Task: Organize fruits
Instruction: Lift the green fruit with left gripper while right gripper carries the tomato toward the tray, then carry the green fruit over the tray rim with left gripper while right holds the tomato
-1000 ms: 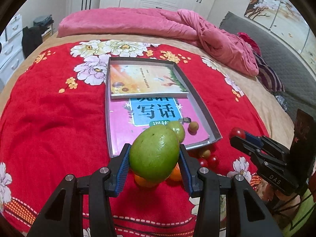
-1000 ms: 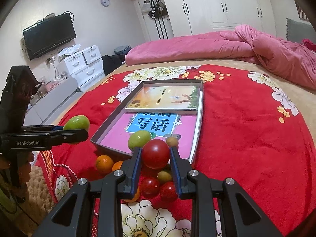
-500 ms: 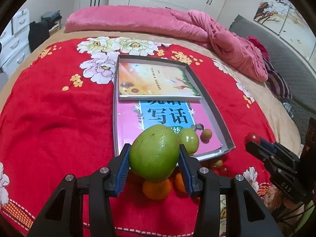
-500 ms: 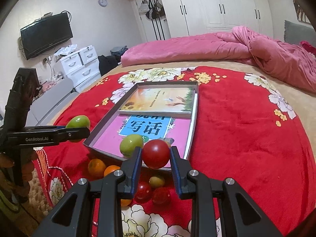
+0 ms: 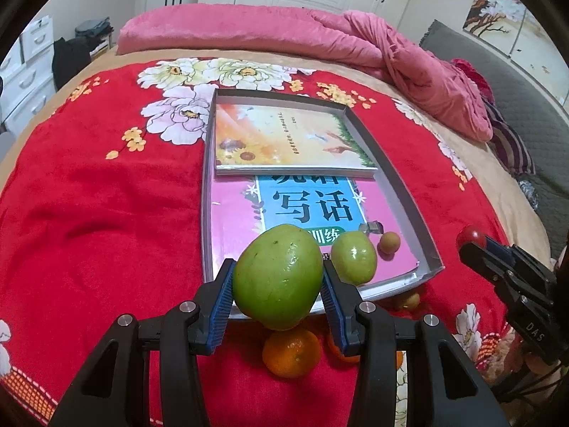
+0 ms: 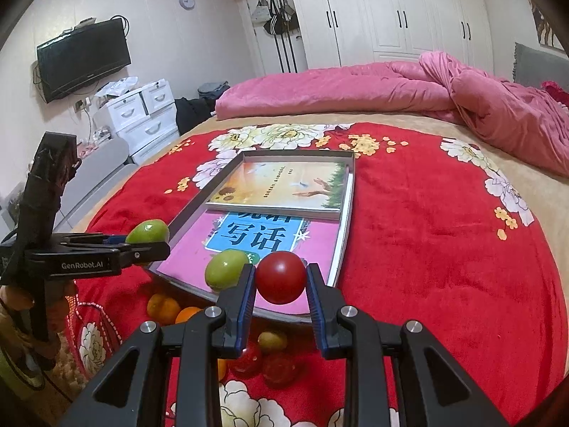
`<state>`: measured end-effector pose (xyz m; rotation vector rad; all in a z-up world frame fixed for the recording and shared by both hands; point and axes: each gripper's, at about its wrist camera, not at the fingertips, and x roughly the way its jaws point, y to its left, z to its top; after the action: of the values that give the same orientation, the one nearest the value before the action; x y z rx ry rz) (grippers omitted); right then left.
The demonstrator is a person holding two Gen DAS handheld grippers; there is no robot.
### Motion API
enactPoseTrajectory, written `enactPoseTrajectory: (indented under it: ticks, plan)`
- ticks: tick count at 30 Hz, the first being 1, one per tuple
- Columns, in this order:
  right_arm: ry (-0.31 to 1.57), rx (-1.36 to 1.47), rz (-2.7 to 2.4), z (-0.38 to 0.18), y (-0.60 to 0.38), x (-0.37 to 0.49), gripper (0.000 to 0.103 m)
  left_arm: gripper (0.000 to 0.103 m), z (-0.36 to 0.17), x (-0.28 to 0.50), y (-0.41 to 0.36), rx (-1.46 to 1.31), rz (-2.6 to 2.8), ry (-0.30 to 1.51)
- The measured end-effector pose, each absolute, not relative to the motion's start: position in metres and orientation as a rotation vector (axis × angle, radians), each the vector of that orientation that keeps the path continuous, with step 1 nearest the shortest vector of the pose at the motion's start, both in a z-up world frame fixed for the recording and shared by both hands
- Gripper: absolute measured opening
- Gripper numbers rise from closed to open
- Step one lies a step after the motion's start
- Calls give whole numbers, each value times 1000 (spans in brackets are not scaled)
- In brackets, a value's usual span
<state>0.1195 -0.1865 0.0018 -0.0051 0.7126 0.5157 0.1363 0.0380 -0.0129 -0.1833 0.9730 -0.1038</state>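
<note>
Where the bed begins at the near edge, a red flowered blanket [image 5: 89, 220] covers it; a pink quilt [image 6: 355, 89] lies bunched along the far side, with white wardrobes [image 6: 391, 10], a drawer unit [image 6: 142, 114] and a wall TV [image 6: 81, 58] behind.

Left gripper [image 5: 278, 286]: fingers clenched on a large green fruit [image 5: 277, 281], glossy, slightly speckled, held above the near rim of the tray [image 5: 409, 195]. Right gripper [image 6: 281, 281]: fingers clenched on a tomato [image 6: 281, 277], round, smooth, red, held above the tray's near right corner.

On the blanket just short of the tray: two oranges [image 5: 291, 352], partly hidden under the left fingers in the left view; in the right view, more tomatoes [image 6: 279, 370] and a small yellow-green fruit [image 6: 272, 341] under the right gripper.

Inside the tray, near end: a smaller green fruit [image 5: 354, 258] and a small tan fruit [image 5: 388, 242], apart from each other, both resting on a pink book [image 5: 234, 227] with a blue title panel. A small metallic object beside the tan fruit; cannot tell what. Far end: a second book [image 5: 284, 138] with a sunflower cover overlaps the pink book's far edge.

Both books fill almost all of the tray floor.
</note>
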Motion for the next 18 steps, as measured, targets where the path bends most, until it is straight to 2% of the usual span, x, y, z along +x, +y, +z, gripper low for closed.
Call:
enactPoseTrajectory:
  ticks: [18]
  plan:
    - [743,-43,515,-8,-178,137,29,48,-29,156,26,-133,-86,1008]
